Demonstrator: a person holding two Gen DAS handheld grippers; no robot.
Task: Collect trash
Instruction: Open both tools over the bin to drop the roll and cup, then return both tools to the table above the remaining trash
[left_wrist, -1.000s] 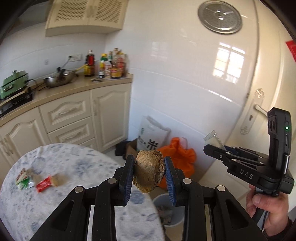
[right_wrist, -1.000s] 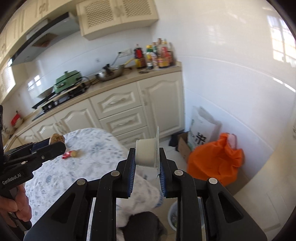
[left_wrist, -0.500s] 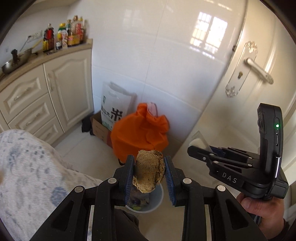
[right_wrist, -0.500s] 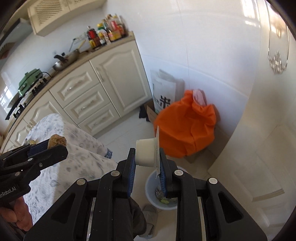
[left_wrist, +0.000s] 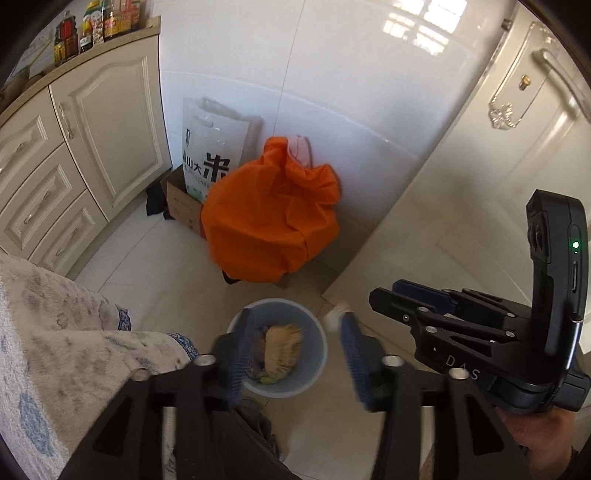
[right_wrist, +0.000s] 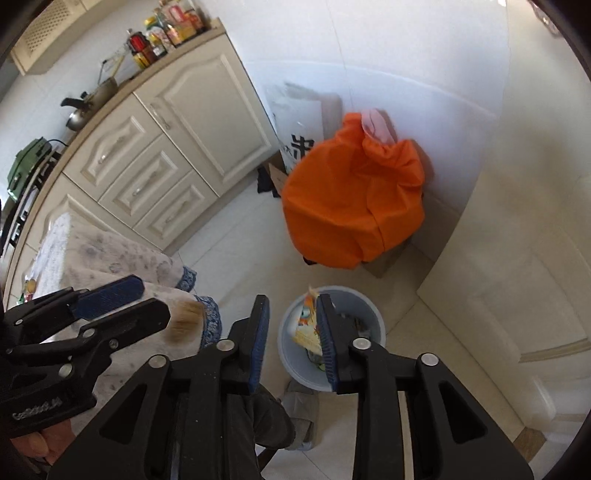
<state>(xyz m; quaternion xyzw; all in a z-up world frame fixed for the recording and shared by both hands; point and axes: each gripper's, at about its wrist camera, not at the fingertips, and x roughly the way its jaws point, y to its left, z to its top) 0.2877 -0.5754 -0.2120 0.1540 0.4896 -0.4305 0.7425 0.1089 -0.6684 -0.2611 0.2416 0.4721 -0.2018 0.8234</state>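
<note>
Both grippers hang over the pale blue trash bin (left_wrist: 317, 354) on the tiled floor. The left gripper (left_wrist: 295, 354) is spread wide and grips nothing; the blurred brown lump (left_wrist: 282, 349) shows between its fingers, loose in the air over the bin's mouth. The right gripper (right_wrist: 290, 338) is also parted, and a blurred yellow-orange wrapper (right_wrist: 308, 325) sits by its right finger, apparently loose above the bin. An orange bag (right_wrist: 352, 206) stands behind the bin.

Right gripper (right_wrist: 290, 336) with its jaws spread, a colourful wrapper (right_wrist: 308, 325) against its right finger, grey bin (right_wrist: 364, 314) just beyond, left gripper (right_wrist: 122, 299) to the left, a blurred brown lump (right_wrist: 184, 319) at its tip
</note>
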